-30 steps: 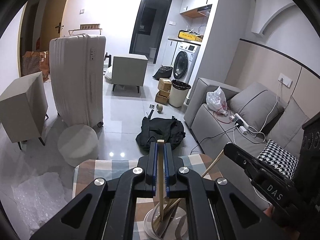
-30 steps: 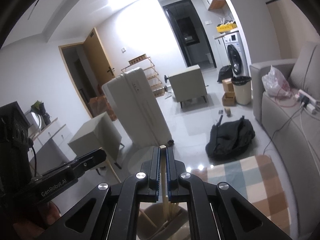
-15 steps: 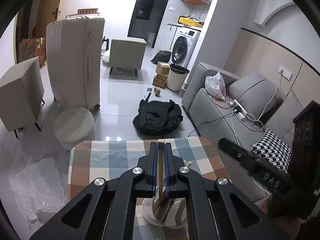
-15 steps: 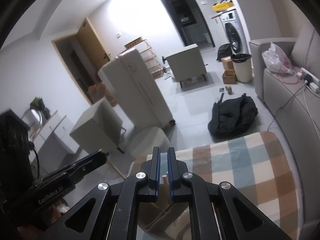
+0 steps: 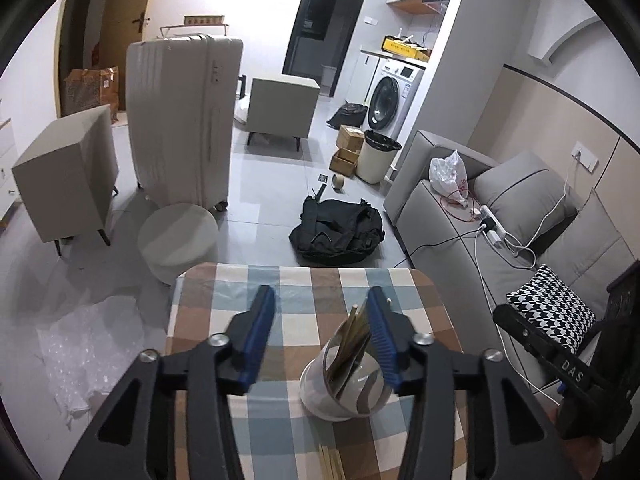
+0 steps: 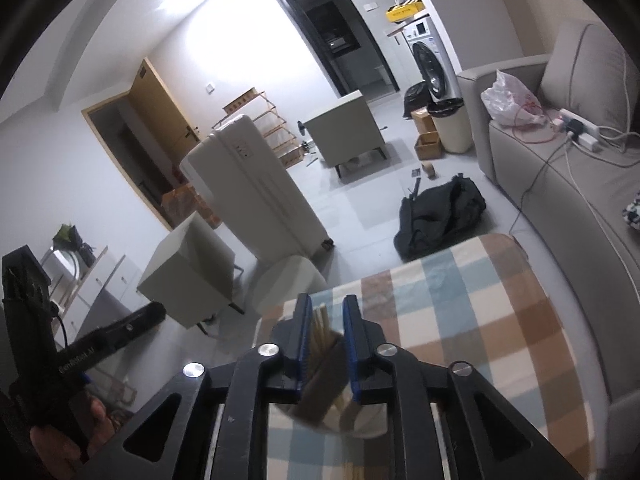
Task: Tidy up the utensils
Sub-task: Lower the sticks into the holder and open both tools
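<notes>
On the checked tablecloth stands a white holder cup with a sheaf of wooden chopsticks inside, their long axis leaning from the cup floor up toward about one o'clock, tips resting near the blue pad of the left gripper's right-hand finger. The left gripper is spread wide and grips nothing; the cup sits low between its fingers, off toward four o'clock from their midpoint. A few loose chopsticks lie flat on the cloth at six o'clock of the cup, running roughly twelve to six, close under the left gripper, so this hand looks the nearer one for collecting them. In the right wrist view the right gripper hovers directly over the cup, jaws parted narrowly with chopstick tips standing in the gap beside the left pad; nothing looks squeezed, so I judge it released. The next pick likely means dropping low and aligning the jaws across the loose sticks.
</notes>
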A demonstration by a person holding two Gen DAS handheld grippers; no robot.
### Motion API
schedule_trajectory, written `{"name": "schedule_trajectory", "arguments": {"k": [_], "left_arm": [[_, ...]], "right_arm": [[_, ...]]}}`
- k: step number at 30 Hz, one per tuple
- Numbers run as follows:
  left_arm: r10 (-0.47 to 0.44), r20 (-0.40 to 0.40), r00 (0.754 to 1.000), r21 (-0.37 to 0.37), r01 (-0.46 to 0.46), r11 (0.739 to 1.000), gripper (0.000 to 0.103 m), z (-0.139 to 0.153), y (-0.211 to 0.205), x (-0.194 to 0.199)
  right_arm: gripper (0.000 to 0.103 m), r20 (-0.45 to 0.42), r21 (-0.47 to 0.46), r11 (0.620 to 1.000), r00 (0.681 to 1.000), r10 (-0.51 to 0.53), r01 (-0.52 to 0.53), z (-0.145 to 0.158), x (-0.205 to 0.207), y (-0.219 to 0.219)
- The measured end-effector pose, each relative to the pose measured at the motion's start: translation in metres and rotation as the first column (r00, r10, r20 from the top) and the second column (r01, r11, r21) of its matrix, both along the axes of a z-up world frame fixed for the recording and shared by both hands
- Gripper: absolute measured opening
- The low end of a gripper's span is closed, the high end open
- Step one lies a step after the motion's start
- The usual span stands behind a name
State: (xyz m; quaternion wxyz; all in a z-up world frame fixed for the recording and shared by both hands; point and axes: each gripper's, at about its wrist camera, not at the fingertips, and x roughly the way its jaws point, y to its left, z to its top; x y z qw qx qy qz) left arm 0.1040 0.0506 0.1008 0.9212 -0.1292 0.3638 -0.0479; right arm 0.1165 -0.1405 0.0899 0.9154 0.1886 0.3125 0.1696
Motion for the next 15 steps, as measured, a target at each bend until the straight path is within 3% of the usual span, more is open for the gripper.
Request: {"name": "schedule_trajectory", "arguments": {"k": [7, 15], "left_arm": [[0.029, 0.016, 0.999, 0.023, -0.030, 0.999, 0.059, 0.009, -0.003, -0.027], [0.023, 0.054, 0.998, 0.080, -0.028, 0.996, 0.063, 0.017, -0.011, -0.062]], "right_arm": [[0.029, 0.038, 0.011, 1.000, 0.999, 0.027, -0.027, 0.012, -0.042, -0.001], [0.034, 0.093, -0.014, 0.999, 0.994, 0.051, -0.050, 0.016, -0.092, 0.003]]}}
